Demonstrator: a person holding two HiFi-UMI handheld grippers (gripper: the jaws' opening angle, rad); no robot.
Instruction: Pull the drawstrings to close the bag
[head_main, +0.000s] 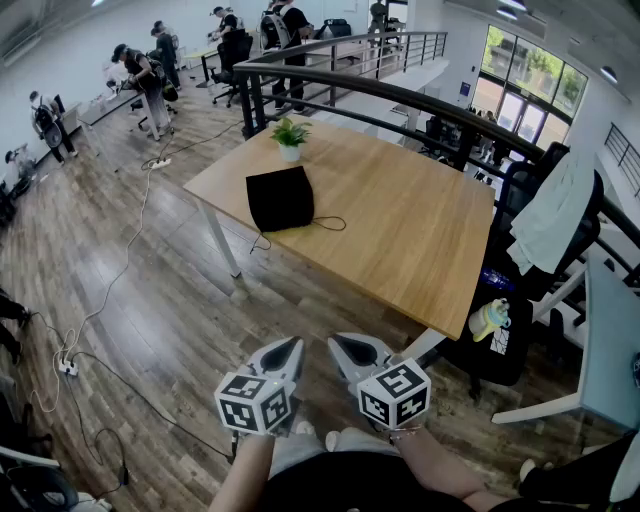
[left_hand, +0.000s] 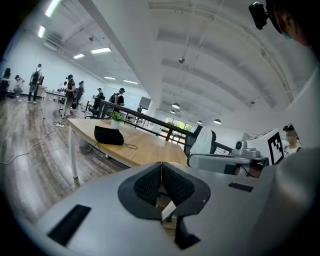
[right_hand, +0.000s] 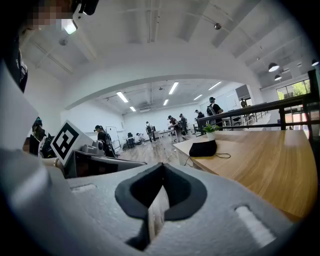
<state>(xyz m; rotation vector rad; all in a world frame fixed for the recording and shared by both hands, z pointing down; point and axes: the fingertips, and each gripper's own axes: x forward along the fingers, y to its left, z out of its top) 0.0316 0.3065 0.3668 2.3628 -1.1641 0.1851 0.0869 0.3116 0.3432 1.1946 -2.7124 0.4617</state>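
A black drawstring bag (head_main: 280, 198) lies on the far left part of a wooden table (head_main: 400, 230), its thin black strings (head_main: 328, 223) trailing to the right and over the near edge. It also shows far off in the left gripper view as the bag (left_hand: 108, 135) and in the right gripper view as the bag (right_hand: 203, 148). My left gripper (head_main: 281, 357) and right gripper (head_main: 352, 351) are held side by side near my body, well short of the table. Both are shut with nothing between the jaws.
A small potted plant (head_main: 290, 138) stands behind the bag. A black railing (head_main: 420, 105) runs behind the table. An office chair draped with a pale garment (head_main: 545, 215) sits at the right. Cables (head_main: 120, 270) lie on the wooden floor at left. People work at desks far back.
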